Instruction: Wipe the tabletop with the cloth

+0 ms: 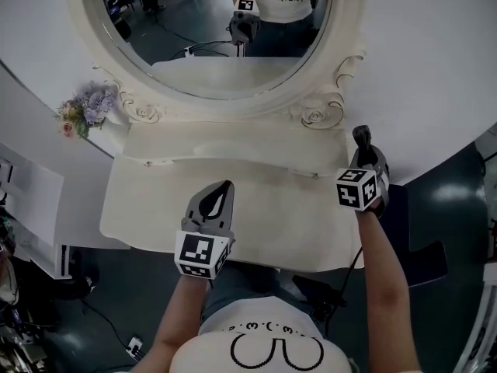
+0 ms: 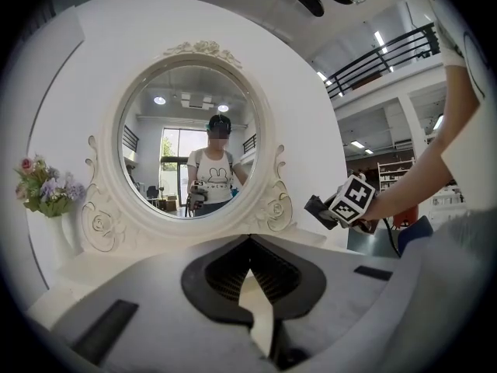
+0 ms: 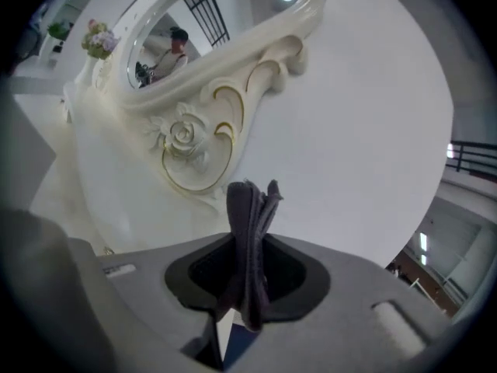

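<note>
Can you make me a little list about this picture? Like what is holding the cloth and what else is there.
place: a white tabletop under a round mirror
decoration: flowers at the back left corner
cloth: dark cloth, bunched up
right gripper: right gripper pinches the cloth, near the table's right edge
left gripper: left gripper has its jaws together with nothing in them, above the front of the tabletop
wiping: probably not begun, the cloth looks lifted off the top

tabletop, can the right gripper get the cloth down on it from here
Probably yes: the right gripper, shut on the cloth, hangs at the right edge of the tabletop with bare surface beside it; the left gripper sits further left, out of its path.
</note>
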Demonstrator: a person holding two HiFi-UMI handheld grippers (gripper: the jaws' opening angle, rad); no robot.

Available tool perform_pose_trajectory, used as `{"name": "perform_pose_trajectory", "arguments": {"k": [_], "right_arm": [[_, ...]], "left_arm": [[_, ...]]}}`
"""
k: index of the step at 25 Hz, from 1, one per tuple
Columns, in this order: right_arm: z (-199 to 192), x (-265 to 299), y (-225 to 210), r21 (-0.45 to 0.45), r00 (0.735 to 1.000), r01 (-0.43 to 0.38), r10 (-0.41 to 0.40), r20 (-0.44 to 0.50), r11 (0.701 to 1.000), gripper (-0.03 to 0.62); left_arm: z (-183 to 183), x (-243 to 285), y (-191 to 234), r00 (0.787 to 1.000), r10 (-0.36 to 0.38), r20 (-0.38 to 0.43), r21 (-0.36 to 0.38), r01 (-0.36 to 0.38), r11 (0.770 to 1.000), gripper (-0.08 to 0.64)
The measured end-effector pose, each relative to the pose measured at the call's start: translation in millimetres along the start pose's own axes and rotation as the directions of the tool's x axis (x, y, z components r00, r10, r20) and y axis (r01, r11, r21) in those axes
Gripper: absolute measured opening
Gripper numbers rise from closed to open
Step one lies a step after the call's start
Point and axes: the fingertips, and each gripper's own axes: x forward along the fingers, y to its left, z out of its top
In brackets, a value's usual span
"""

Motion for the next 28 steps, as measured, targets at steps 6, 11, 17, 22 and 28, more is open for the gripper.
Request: {"name": "perform_pose_trajectory", "arguments": {"k": [6,11,17,22,28], "right_arm": [[35,-67,-13,0.158,0.937,-0.053,-0.006,0.350,0.986,0.089],[60,-117,-8,0.229,0.883,-0.107,-0.013,0.470,0.968,0.089],[91,-168,7,0.181,0.816,-0.145,0.014,0.578,0.973,0.089],[120,-214,22,0.186,0.779,-0.169,0.016,0.627,0.968,0.089],[147,-274,37,0.195,0.738,-0.159,-0.015,0.675,0.968,0.089]], "left_arm": [[3,-8,-2,1.000,0.019,0.009,0.011,-0.019,1.000,-0.003],[15,-14,18,0.997,0.057,0.045,0.024,-0.058,0.998,-0.003],[33,-31,52,0.990,0.099,0.103,0.029,-0.103,0.994,-0.003],[46,-56,70,0.989,0.080,0.128,0.050,-0.087,0.995,-0.003],[72,-91,101,0.980,0.066,0.188,0.081,-0.082,0.993,-0.003]]}}
